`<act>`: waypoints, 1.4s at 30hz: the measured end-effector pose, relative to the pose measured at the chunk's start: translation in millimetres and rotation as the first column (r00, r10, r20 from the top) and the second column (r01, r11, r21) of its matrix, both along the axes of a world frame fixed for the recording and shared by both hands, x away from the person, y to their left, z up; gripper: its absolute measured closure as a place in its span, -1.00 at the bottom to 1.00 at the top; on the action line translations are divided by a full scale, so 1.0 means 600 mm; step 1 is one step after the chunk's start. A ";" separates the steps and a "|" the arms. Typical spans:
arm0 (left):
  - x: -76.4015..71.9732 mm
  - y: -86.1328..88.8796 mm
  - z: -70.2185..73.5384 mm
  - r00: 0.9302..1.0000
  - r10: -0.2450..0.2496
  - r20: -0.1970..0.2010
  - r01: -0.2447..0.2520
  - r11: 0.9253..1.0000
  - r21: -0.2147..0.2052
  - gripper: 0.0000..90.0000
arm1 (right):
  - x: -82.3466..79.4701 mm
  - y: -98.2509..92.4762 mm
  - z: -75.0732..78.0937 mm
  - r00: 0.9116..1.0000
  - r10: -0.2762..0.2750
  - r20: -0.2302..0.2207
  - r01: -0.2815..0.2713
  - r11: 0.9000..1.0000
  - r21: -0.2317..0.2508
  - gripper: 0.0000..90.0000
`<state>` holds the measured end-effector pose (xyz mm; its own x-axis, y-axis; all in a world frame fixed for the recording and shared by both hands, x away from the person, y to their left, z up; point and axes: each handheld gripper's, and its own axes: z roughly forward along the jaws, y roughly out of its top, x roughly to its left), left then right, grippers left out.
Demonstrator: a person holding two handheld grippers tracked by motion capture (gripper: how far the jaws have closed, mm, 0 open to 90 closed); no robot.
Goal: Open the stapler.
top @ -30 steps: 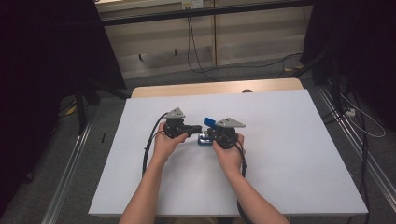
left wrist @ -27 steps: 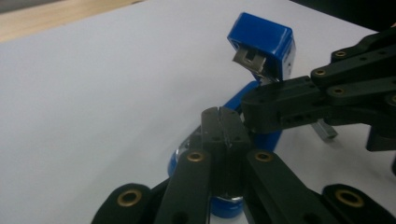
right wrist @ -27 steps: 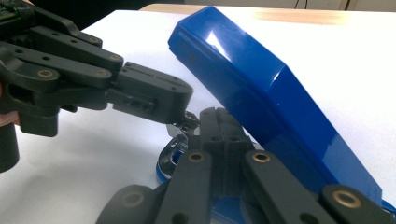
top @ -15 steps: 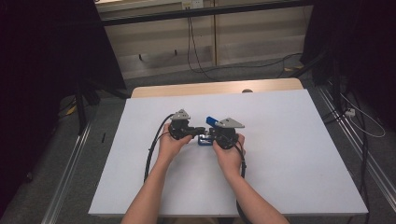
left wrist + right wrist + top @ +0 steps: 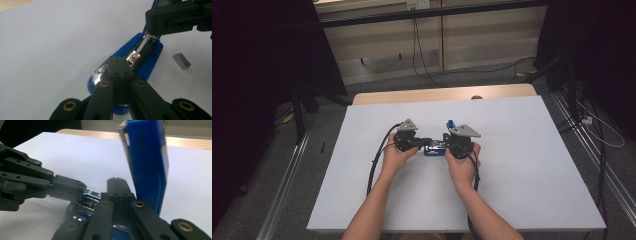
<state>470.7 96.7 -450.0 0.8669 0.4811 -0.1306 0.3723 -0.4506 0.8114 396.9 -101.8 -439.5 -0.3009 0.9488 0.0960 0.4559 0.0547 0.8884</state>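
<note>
My own closed jaws hid the stapler's (image 5: 147,62) near end, and its raised lid (image 5: 147,162) ran off the top edge.

One blue stapler (image 5: 147,58) (opened, lid (image 5: 147,162) upright). One block of staples (image 5: 181,60) beside it. Two grippers: left (image 5: 428,141), right (image 5: 447,137). Two hands on them, left (image 5: 393,157), right (image 5: 463,165). One table (image 5: 537,165).

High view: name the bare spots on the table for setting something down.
Free: the table right of the right gripper, left of the left gripper, and beyond both. Crowded: the centre, round the open blue stapler and staple block.
</note>
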 end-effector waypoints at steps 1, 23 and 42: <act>0.000 0.000 0.001 1.000 -0.004 0.004 0.004 1.000 0.007 1.00 | 0.000 -0.003 0.000 1.000 -0.002 0.000 0.002 1.000 0.000 1.00; -0.002 -0.004 0.000 1.000 -0.013 0.015 0.013 1.000 0.024 1.00 | 0.000 -0.080 0.014 0.998 -0.061 0.004 0.061 0.997 -0.057 1.00; -0.004 -0.006 0.001 1.000 -0.001 0.017 0.001 1.000 0.030 1.00 | -0.004 -0.115 -0.016 0.999 -0.016 -0.034 0.014 0.999 -0.047 1.00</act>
